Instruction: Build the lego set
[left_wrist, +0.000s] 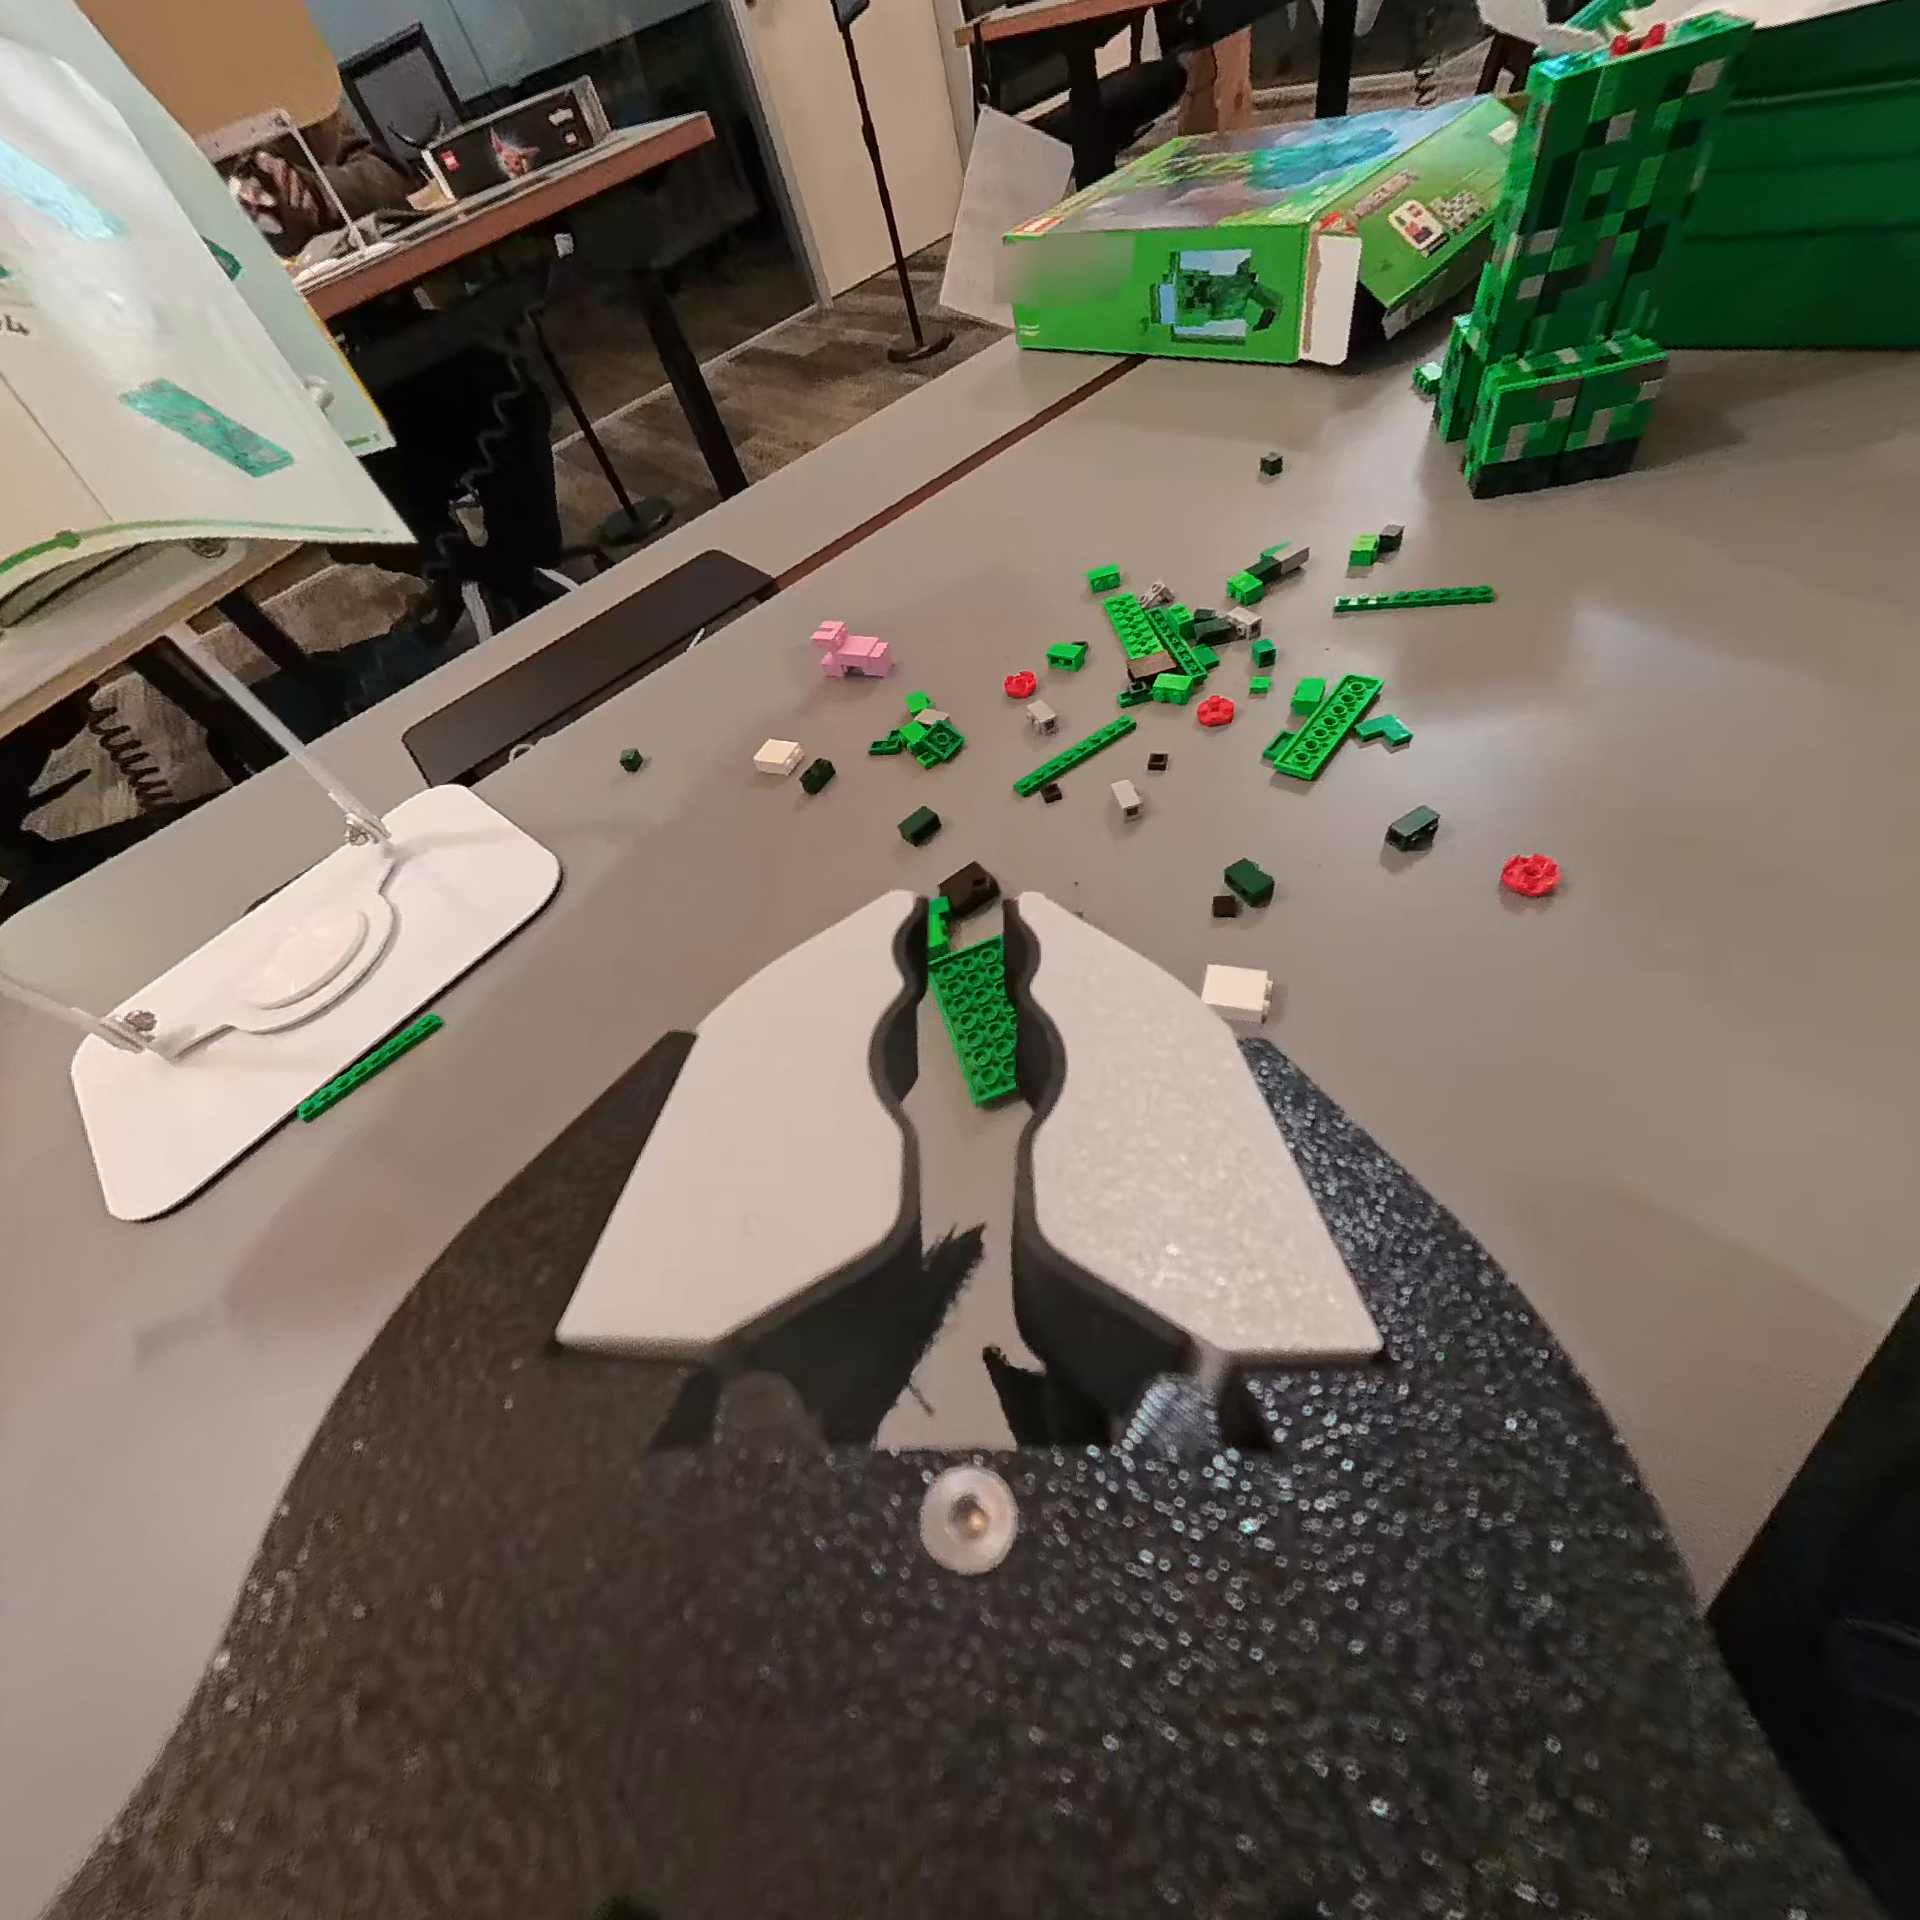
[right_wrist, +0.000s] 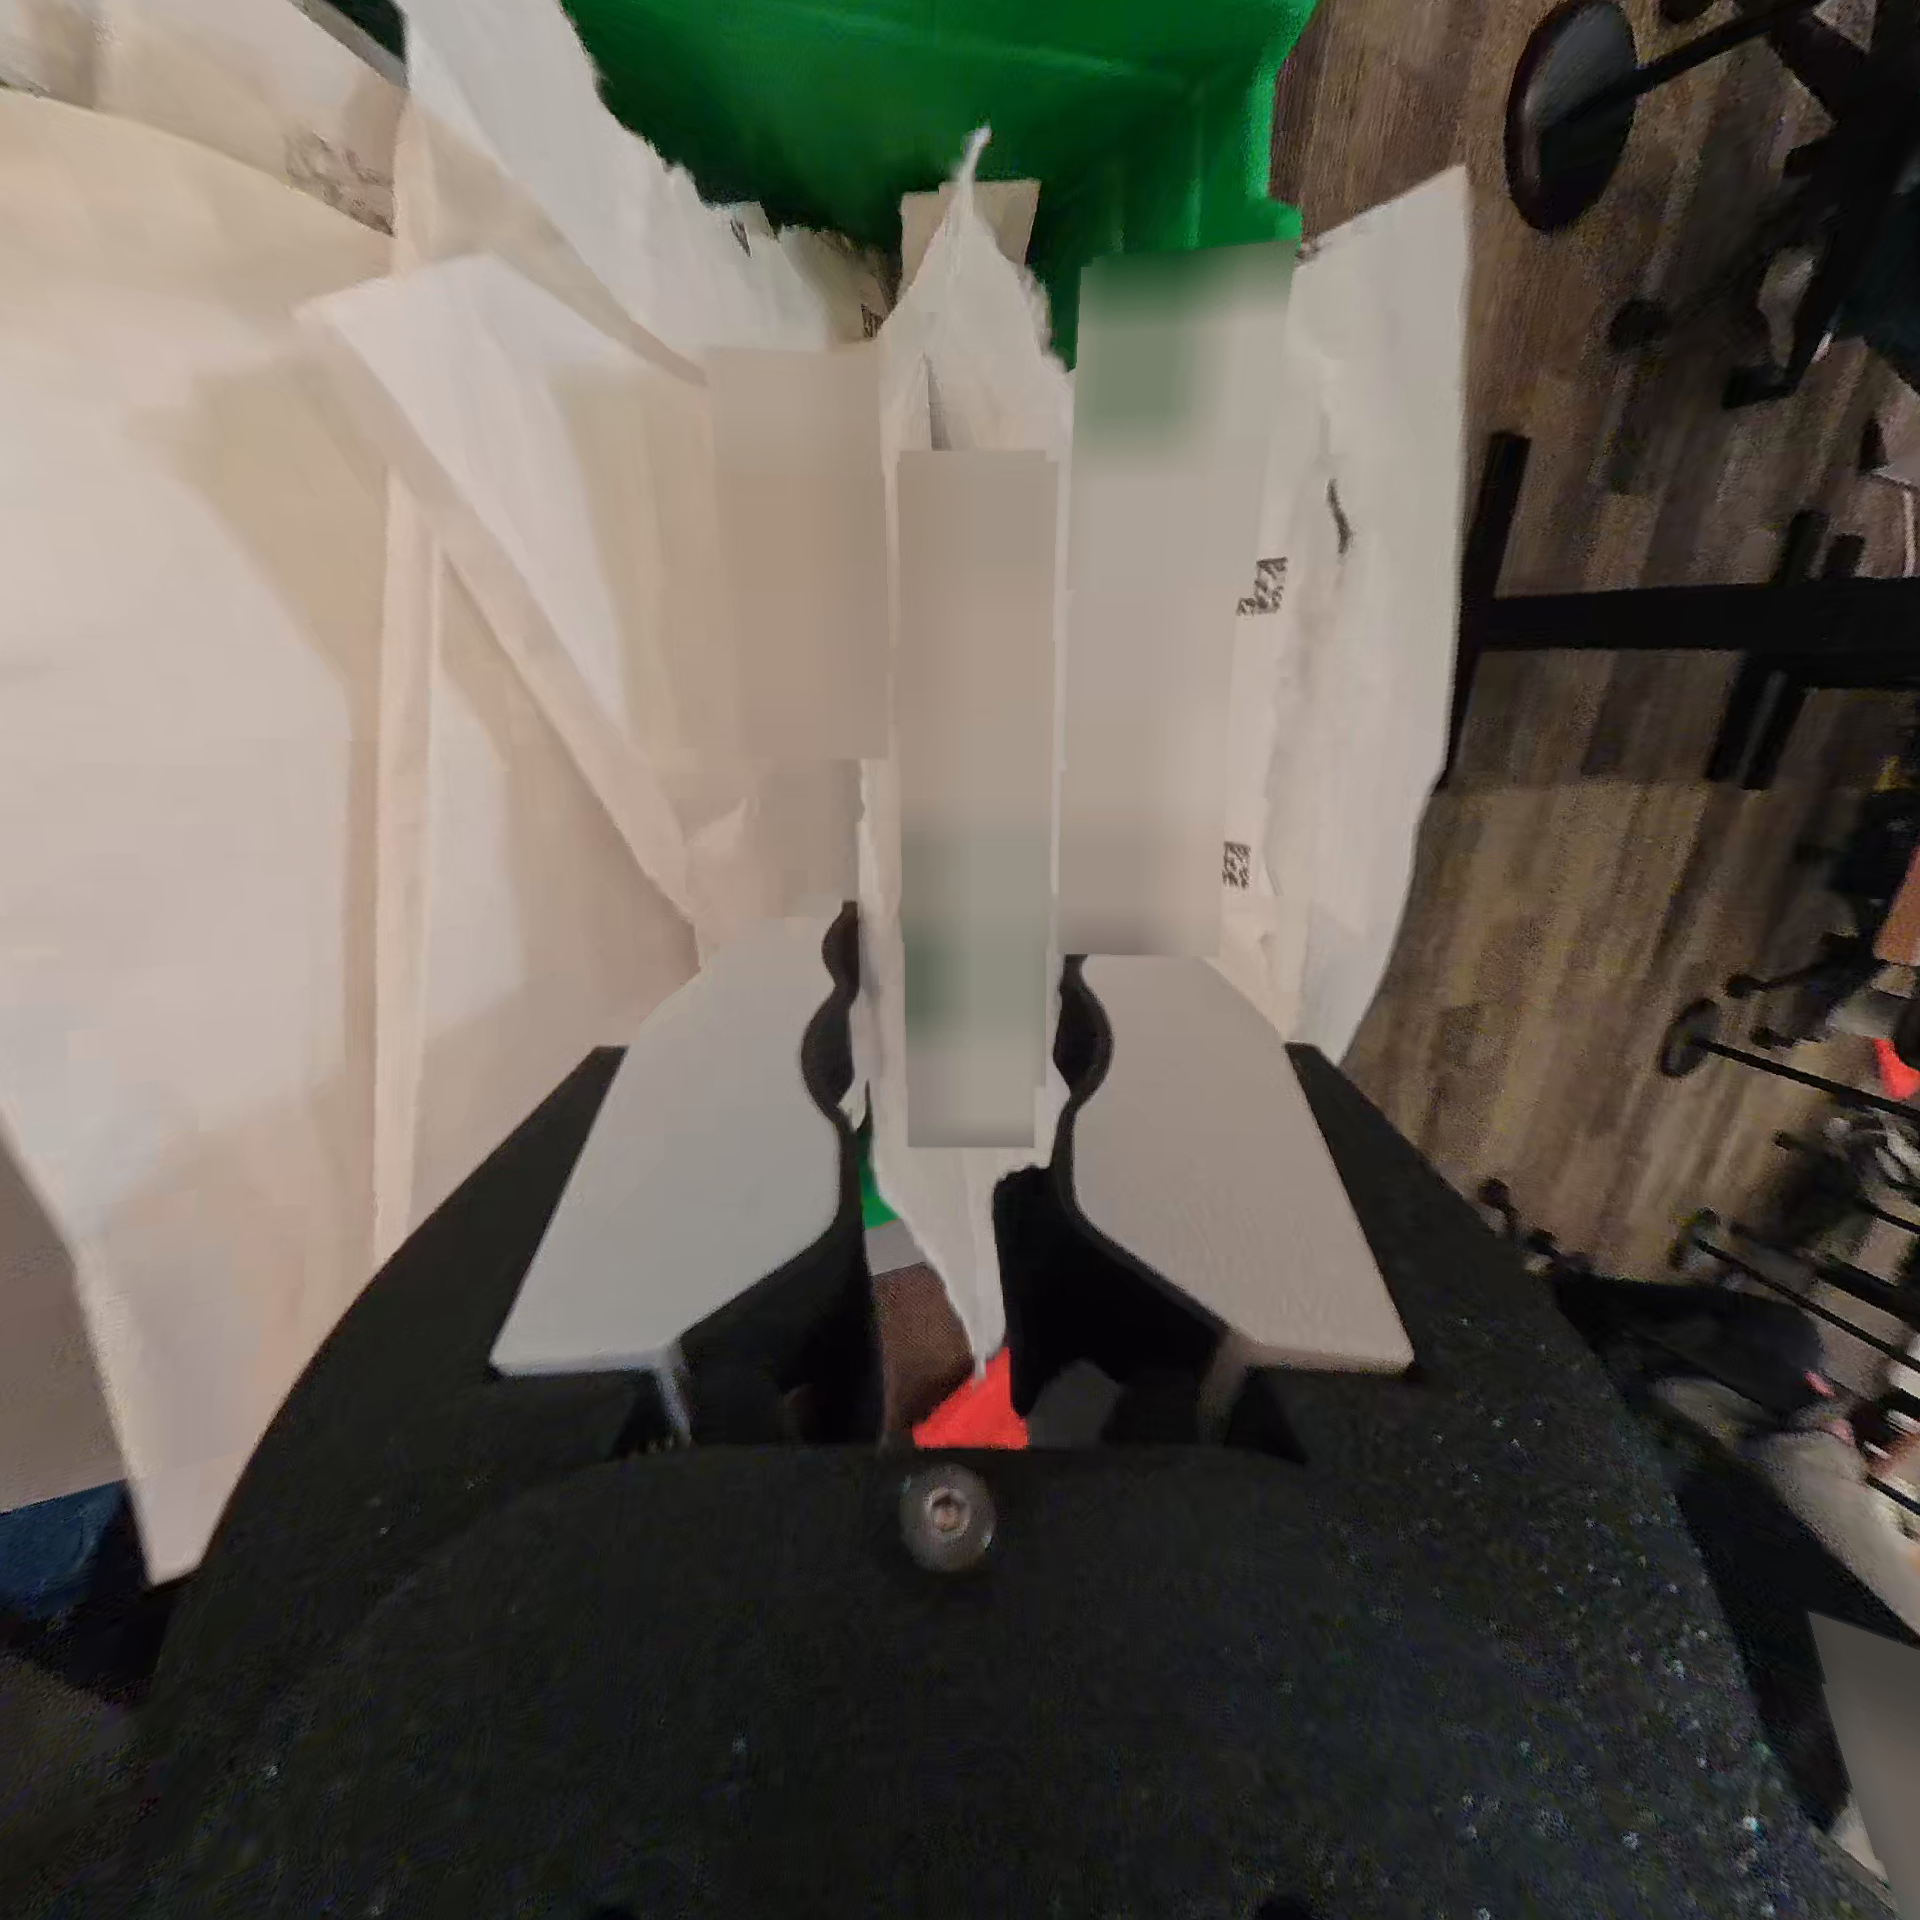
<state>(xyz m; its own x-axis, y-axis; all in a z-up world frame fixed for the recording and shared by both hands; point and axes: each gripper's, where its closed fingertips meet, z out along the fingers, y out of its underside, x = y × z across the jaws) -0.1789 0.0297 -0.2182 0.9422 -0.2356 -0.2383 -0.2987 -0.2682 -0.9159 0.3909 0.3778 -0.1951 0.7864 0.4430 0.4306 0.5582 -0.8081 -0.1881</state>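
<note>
My left gripper (left_wrist: 971, 909) is shut on a green studded plate (left_wrist: 977, 1023) with a small black piece (left_wrist: 968, 888) at its far end, held just above the grey table (left_wrist: 623, 1299). Loose green, black, white and red Lego pieces (left_wrist: 1195, 675) lie scattered beyond it. A tall built green block figure (left_wrist: 1590, 270) stands at the far right. My right gripper (right_wrist: 961, 977) is shut on a white paper bag (right_wrist: 951, 1226) that runs up between its fingers. More white paper bags (right_wrist: 312, 623) lie to its left.
An instruction booklet (left_wrist: 135, 312) hangs on a stand with a white base (left_wrist: 208, 1122), and a long green plate (left_wrist: 369, 1068) lies on that base. The green set box (left_wrist: 1226, 260) lies at the back. A pink pig (left_wrist: 852, 652) and a white brick (left_wrist: 1236, 992) sit nearby. Green cardboard (right_wrist: 935, 104) shows behind the bags. My right gripper is the nearer one to the tall built green block figure (left_wrist: 1590, 270): about 20 cm, against 45 cm.
</note>
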